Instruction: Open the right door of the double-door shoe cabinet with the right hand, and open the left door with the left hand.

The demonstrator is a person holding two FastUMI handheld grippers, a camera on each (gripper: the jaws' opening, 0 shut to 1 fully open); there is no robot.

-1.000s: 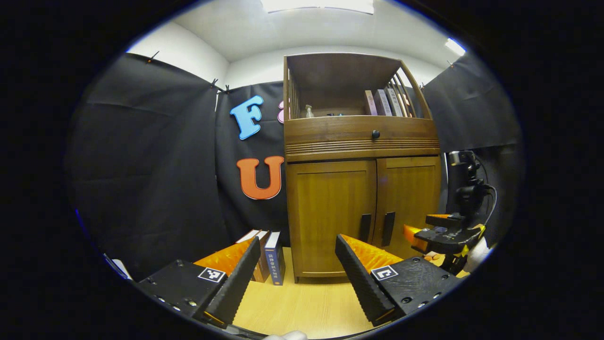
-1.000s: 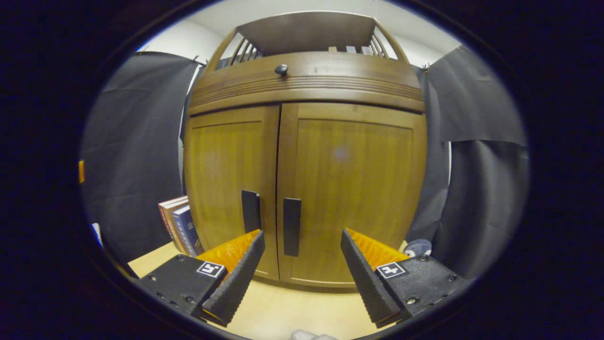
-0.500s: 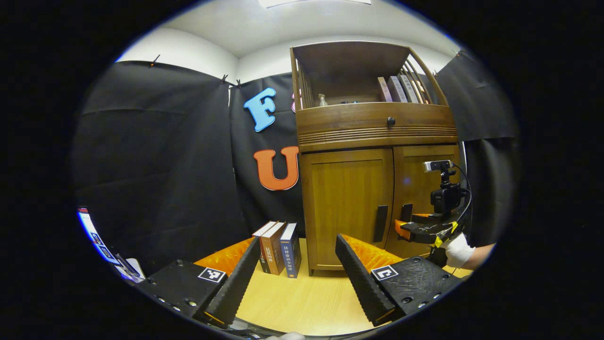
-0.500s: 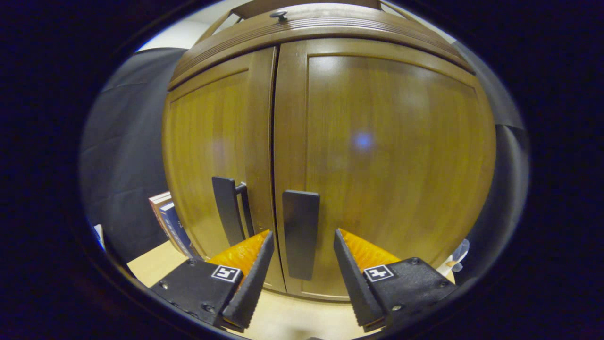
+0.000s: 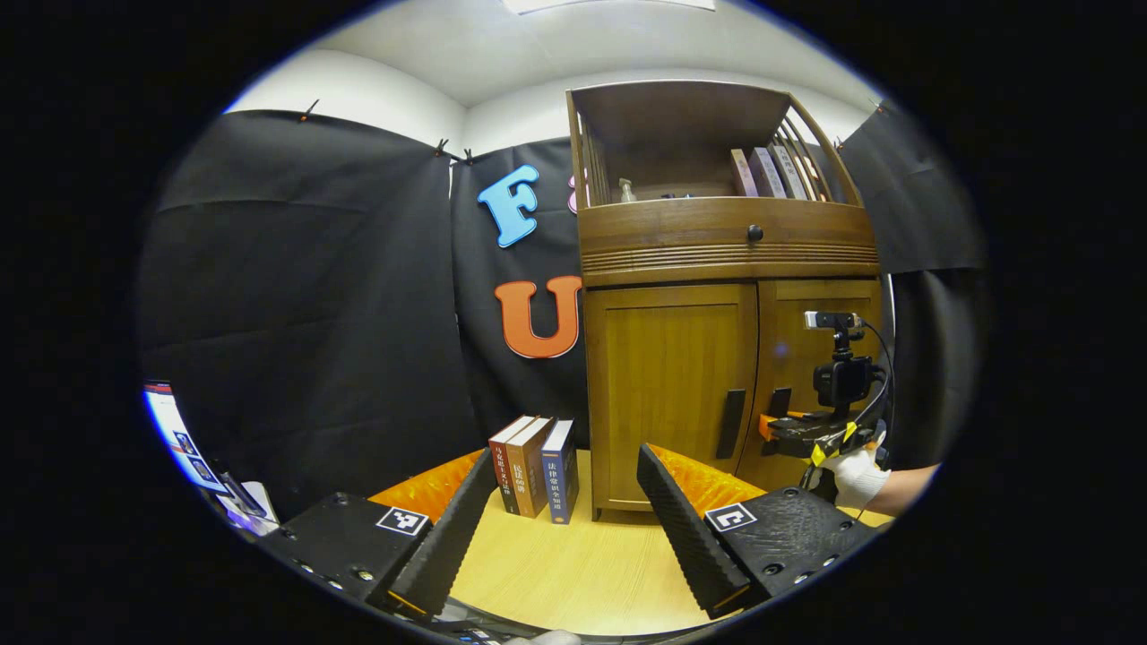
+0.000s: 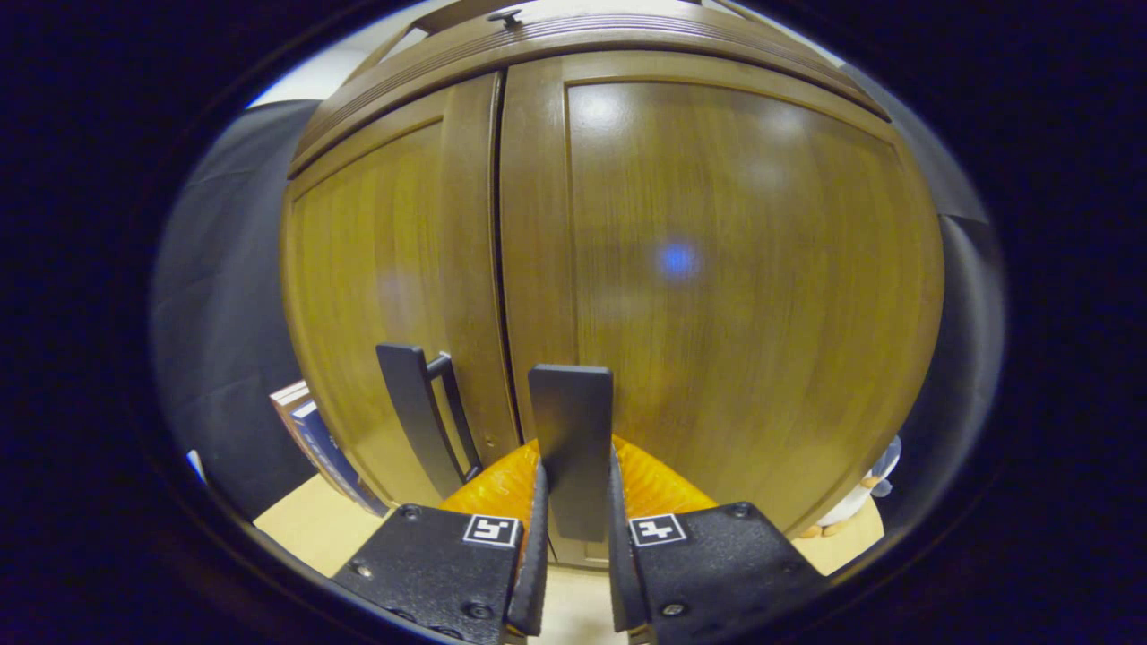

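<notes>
Right gripper (image 6: 573,537) fingers closed since half-second ago, now clamping right door handle (image 6: 571,448). Left gripper (image 5: 564,520) fingers wide, well short of cabinet (image 5: 726,358). Risk: off-arc pull slips handle.

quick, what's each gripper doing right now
Left gripper: open, holding nothing, back from the cabinet.
Right gripper: fingers closed on the right door handle; right door not yet open.

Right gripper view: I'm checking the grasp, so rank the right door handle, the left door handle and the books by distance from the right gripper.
1. Right door handle: clamped between the right gripper fingers.
2. Left door handle: just left, across the door seam.
3. Books: farthest, standing left of the cabinet.
</notes>
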